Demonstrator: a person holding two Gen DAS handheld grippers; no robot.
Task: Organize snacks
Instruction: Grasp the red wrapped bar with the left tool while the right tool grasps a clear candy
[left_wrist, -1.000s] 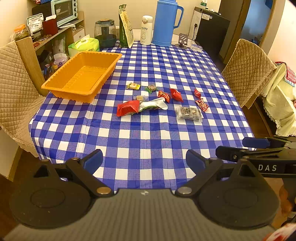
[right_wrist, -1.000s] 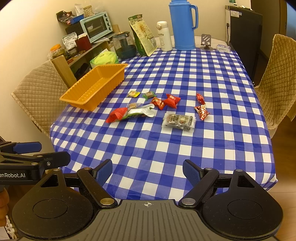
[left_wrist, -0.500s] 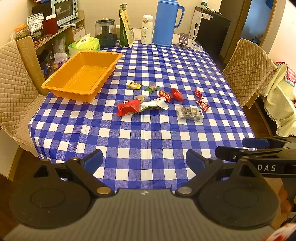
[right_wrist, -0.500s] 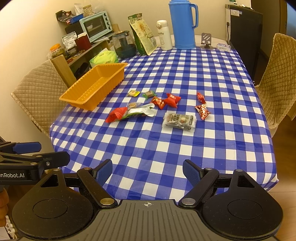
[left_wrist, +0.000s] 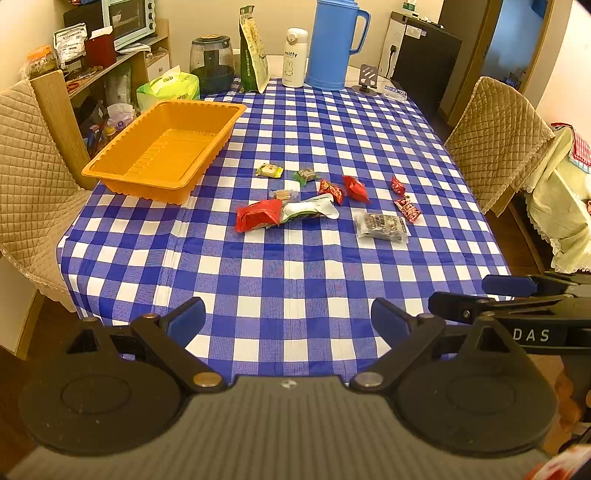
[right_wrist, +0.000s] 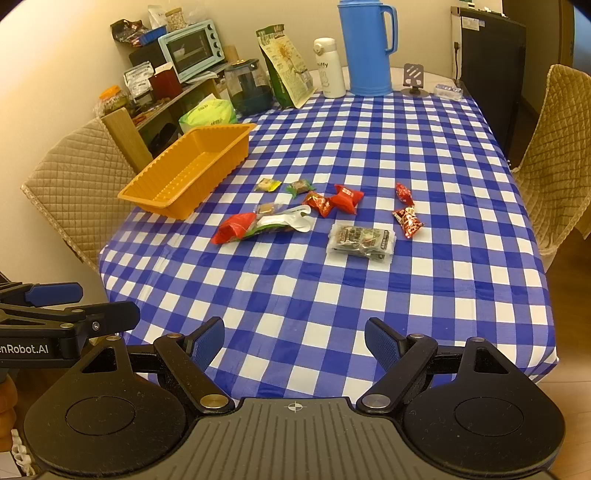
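Barely anything has shifted in the last second: we hold both the left gripper and right gripper wide and empty at frame bottom, snacks mid-frame, orange tray upper left, unfilled.

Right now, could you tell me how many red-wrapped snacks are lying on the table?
5: a large red packet nearest the orange tray, two red candies mid-table, and two more toward the right. None seem hidden.
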